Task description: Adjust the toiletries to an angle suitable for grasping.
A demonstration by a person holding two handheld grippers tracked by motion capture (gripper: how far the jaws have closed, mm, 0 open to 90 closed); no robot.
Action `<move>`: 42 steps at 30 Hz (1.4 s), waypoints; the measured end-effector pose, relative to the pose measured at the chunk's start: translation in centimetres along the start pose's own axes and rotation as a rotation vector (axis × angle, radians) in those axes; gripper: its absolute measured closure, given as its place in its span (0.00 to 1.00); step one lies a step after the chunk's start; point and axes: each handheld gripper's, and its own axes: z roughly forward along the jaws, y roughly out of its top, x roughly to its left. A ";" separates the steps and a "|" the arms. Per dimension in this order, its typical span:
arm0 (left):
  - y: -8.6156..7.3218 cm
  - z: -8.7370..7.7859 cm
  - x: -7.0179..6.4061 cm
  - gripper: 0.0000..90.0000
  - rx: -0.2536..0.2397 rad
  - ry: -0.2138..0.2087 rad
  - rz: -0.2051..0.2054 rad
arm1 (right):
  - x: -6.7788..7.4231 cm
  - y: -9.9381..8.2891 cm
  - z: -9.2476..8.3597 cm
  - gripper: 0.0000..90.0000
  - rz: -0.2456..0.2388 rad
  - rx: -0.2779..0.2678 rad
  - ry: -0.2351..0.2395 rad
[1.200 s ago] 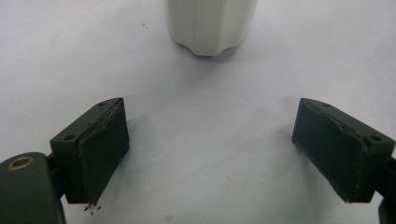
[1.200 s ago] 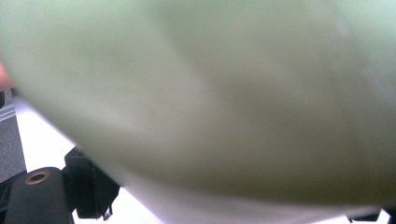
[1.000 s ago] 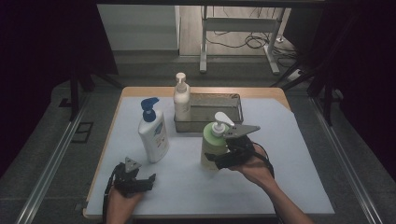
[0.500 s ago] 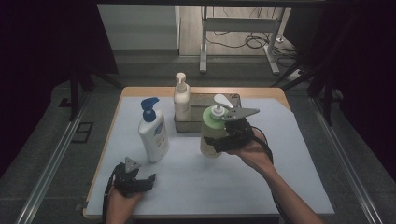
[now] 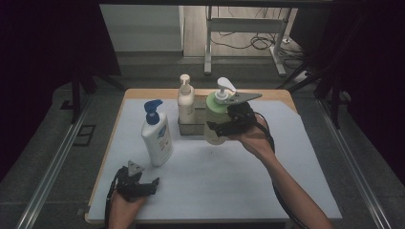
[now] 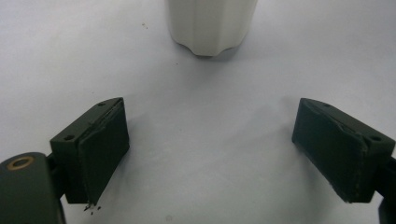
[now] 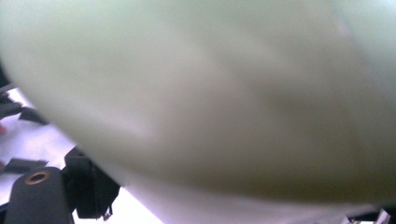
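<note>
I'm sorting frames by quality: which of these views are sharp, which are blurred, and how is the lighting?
High view: dim, dark surroundings, but the white table and green bottle read clearly. Left gripper view: sharp, evenly lit, soft shadows under the pads. Right gripper view: the green bottle sits too close, a soft out-of-focus blur.
</note>
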 end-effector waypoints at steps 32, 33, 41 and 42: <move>0.0 0.0 0.0 0.12 0.000 -0.001 -0.002 | -3.6 4.1 6.3 0.14 0.070 -0.007 -0.142; 0.0 0.0 0.0 0.12 0.000 -0.002 -0.002 | -3.7 4.1 6.5 0.14 0.072 -0.004 -0.144; 0.0 0.0 0.0 0.12 0.002 -0.001 -0.003 | -4.1 3.5 8.6 0.14 0.090 0.015 -0.152; 0.0 0.0 0.0 0.12 0.003 -0.001 -0.003 | -4.1 3.4 8.8 0.14 0.090 0.017 -0.154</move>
